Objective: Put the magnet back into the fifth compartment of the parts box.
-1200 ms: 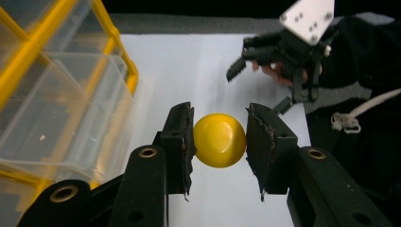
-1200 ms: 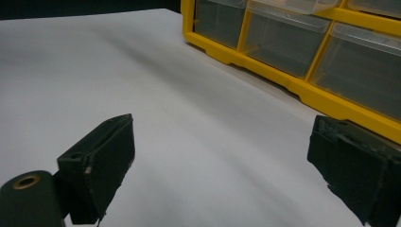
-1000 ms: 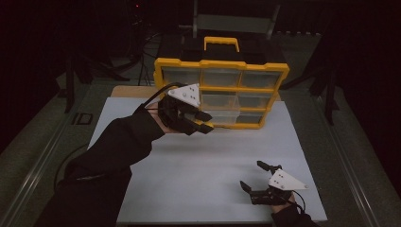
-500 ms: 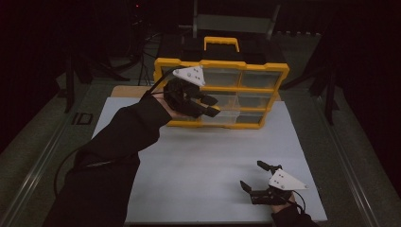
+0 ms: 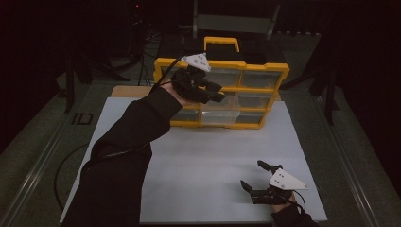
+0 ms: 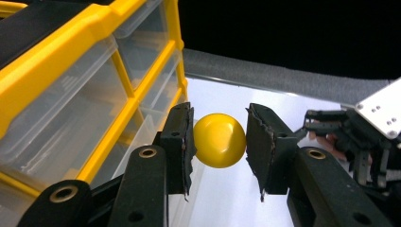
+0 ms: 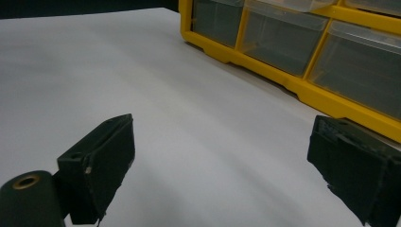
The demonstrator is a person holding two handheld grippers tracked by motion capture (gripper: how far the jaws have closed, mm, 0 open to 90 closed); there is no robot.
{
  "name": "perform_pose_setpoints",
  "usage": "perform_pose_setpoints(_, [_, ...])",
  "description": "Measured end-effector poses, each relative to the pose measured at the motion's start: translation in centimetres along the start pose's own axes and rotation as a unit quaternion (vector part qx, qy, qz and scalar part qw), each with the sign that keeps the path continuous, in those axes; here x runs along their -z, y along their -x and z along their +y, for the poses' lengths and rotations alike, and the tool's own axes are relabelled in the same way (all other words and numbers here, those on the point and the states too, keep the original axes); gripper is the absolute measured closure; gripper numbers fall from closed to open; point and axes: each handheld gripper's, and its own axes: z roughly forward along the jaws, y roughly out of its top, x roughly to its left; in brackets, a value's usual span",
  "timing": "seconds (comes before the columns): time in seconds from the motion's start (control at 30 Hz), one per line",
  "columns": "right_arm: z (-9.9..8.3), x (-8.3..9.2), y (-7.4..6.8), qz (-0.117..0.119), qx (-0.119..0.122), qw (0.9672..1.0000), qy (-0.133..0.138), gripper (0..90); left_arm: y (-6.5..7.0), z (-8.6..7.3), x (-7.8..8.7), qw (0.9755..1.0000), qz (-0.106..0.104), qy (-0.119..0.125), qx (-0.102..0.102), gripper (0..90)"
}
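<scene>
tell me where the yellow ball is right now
In the left gripper view the yellow ball sits clamped between the left tool jaws, held up beside the clear drawers of the yellow organizer.

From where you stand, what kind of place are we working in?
Probably a lab or recording setup rather than a home: a white table under dim light, dark stands and frames behind it, and a yellow drawer organizer standing on it. The left gripper grips a yellow ball beside it.
</scene>
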Motion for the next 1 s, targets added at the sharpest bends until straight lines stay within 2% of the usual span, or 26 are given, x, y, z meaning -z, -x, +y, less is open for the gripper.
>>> perform_pose_setpoints(0.4, [0.1, 0.1, 0.0, 0.001, 0.000, 1.0000, 0.006, 8.4, -1.2, 0.1, -1.9, 0.9996, 0.012, 0.010, 0.024, 62.7])
perform_pose_setpoints(0.83, [0.1, 0.1, 0.1, 0.001, -0.003, 1.0000, 0.007, 8.4, -1.9, -0.9, -4.2, 0.9989, 0.019, -0.005, 0.043, 62.7])
perform_pose_setpoints(1.0, [0.1, 0.1, 0.1, 0.001, -0.002, 1.0000, 0.007, 8.4, -2.1, -1.4, -5.0, 0.9986, 0.017, -0.023, 0.043, 62.7])
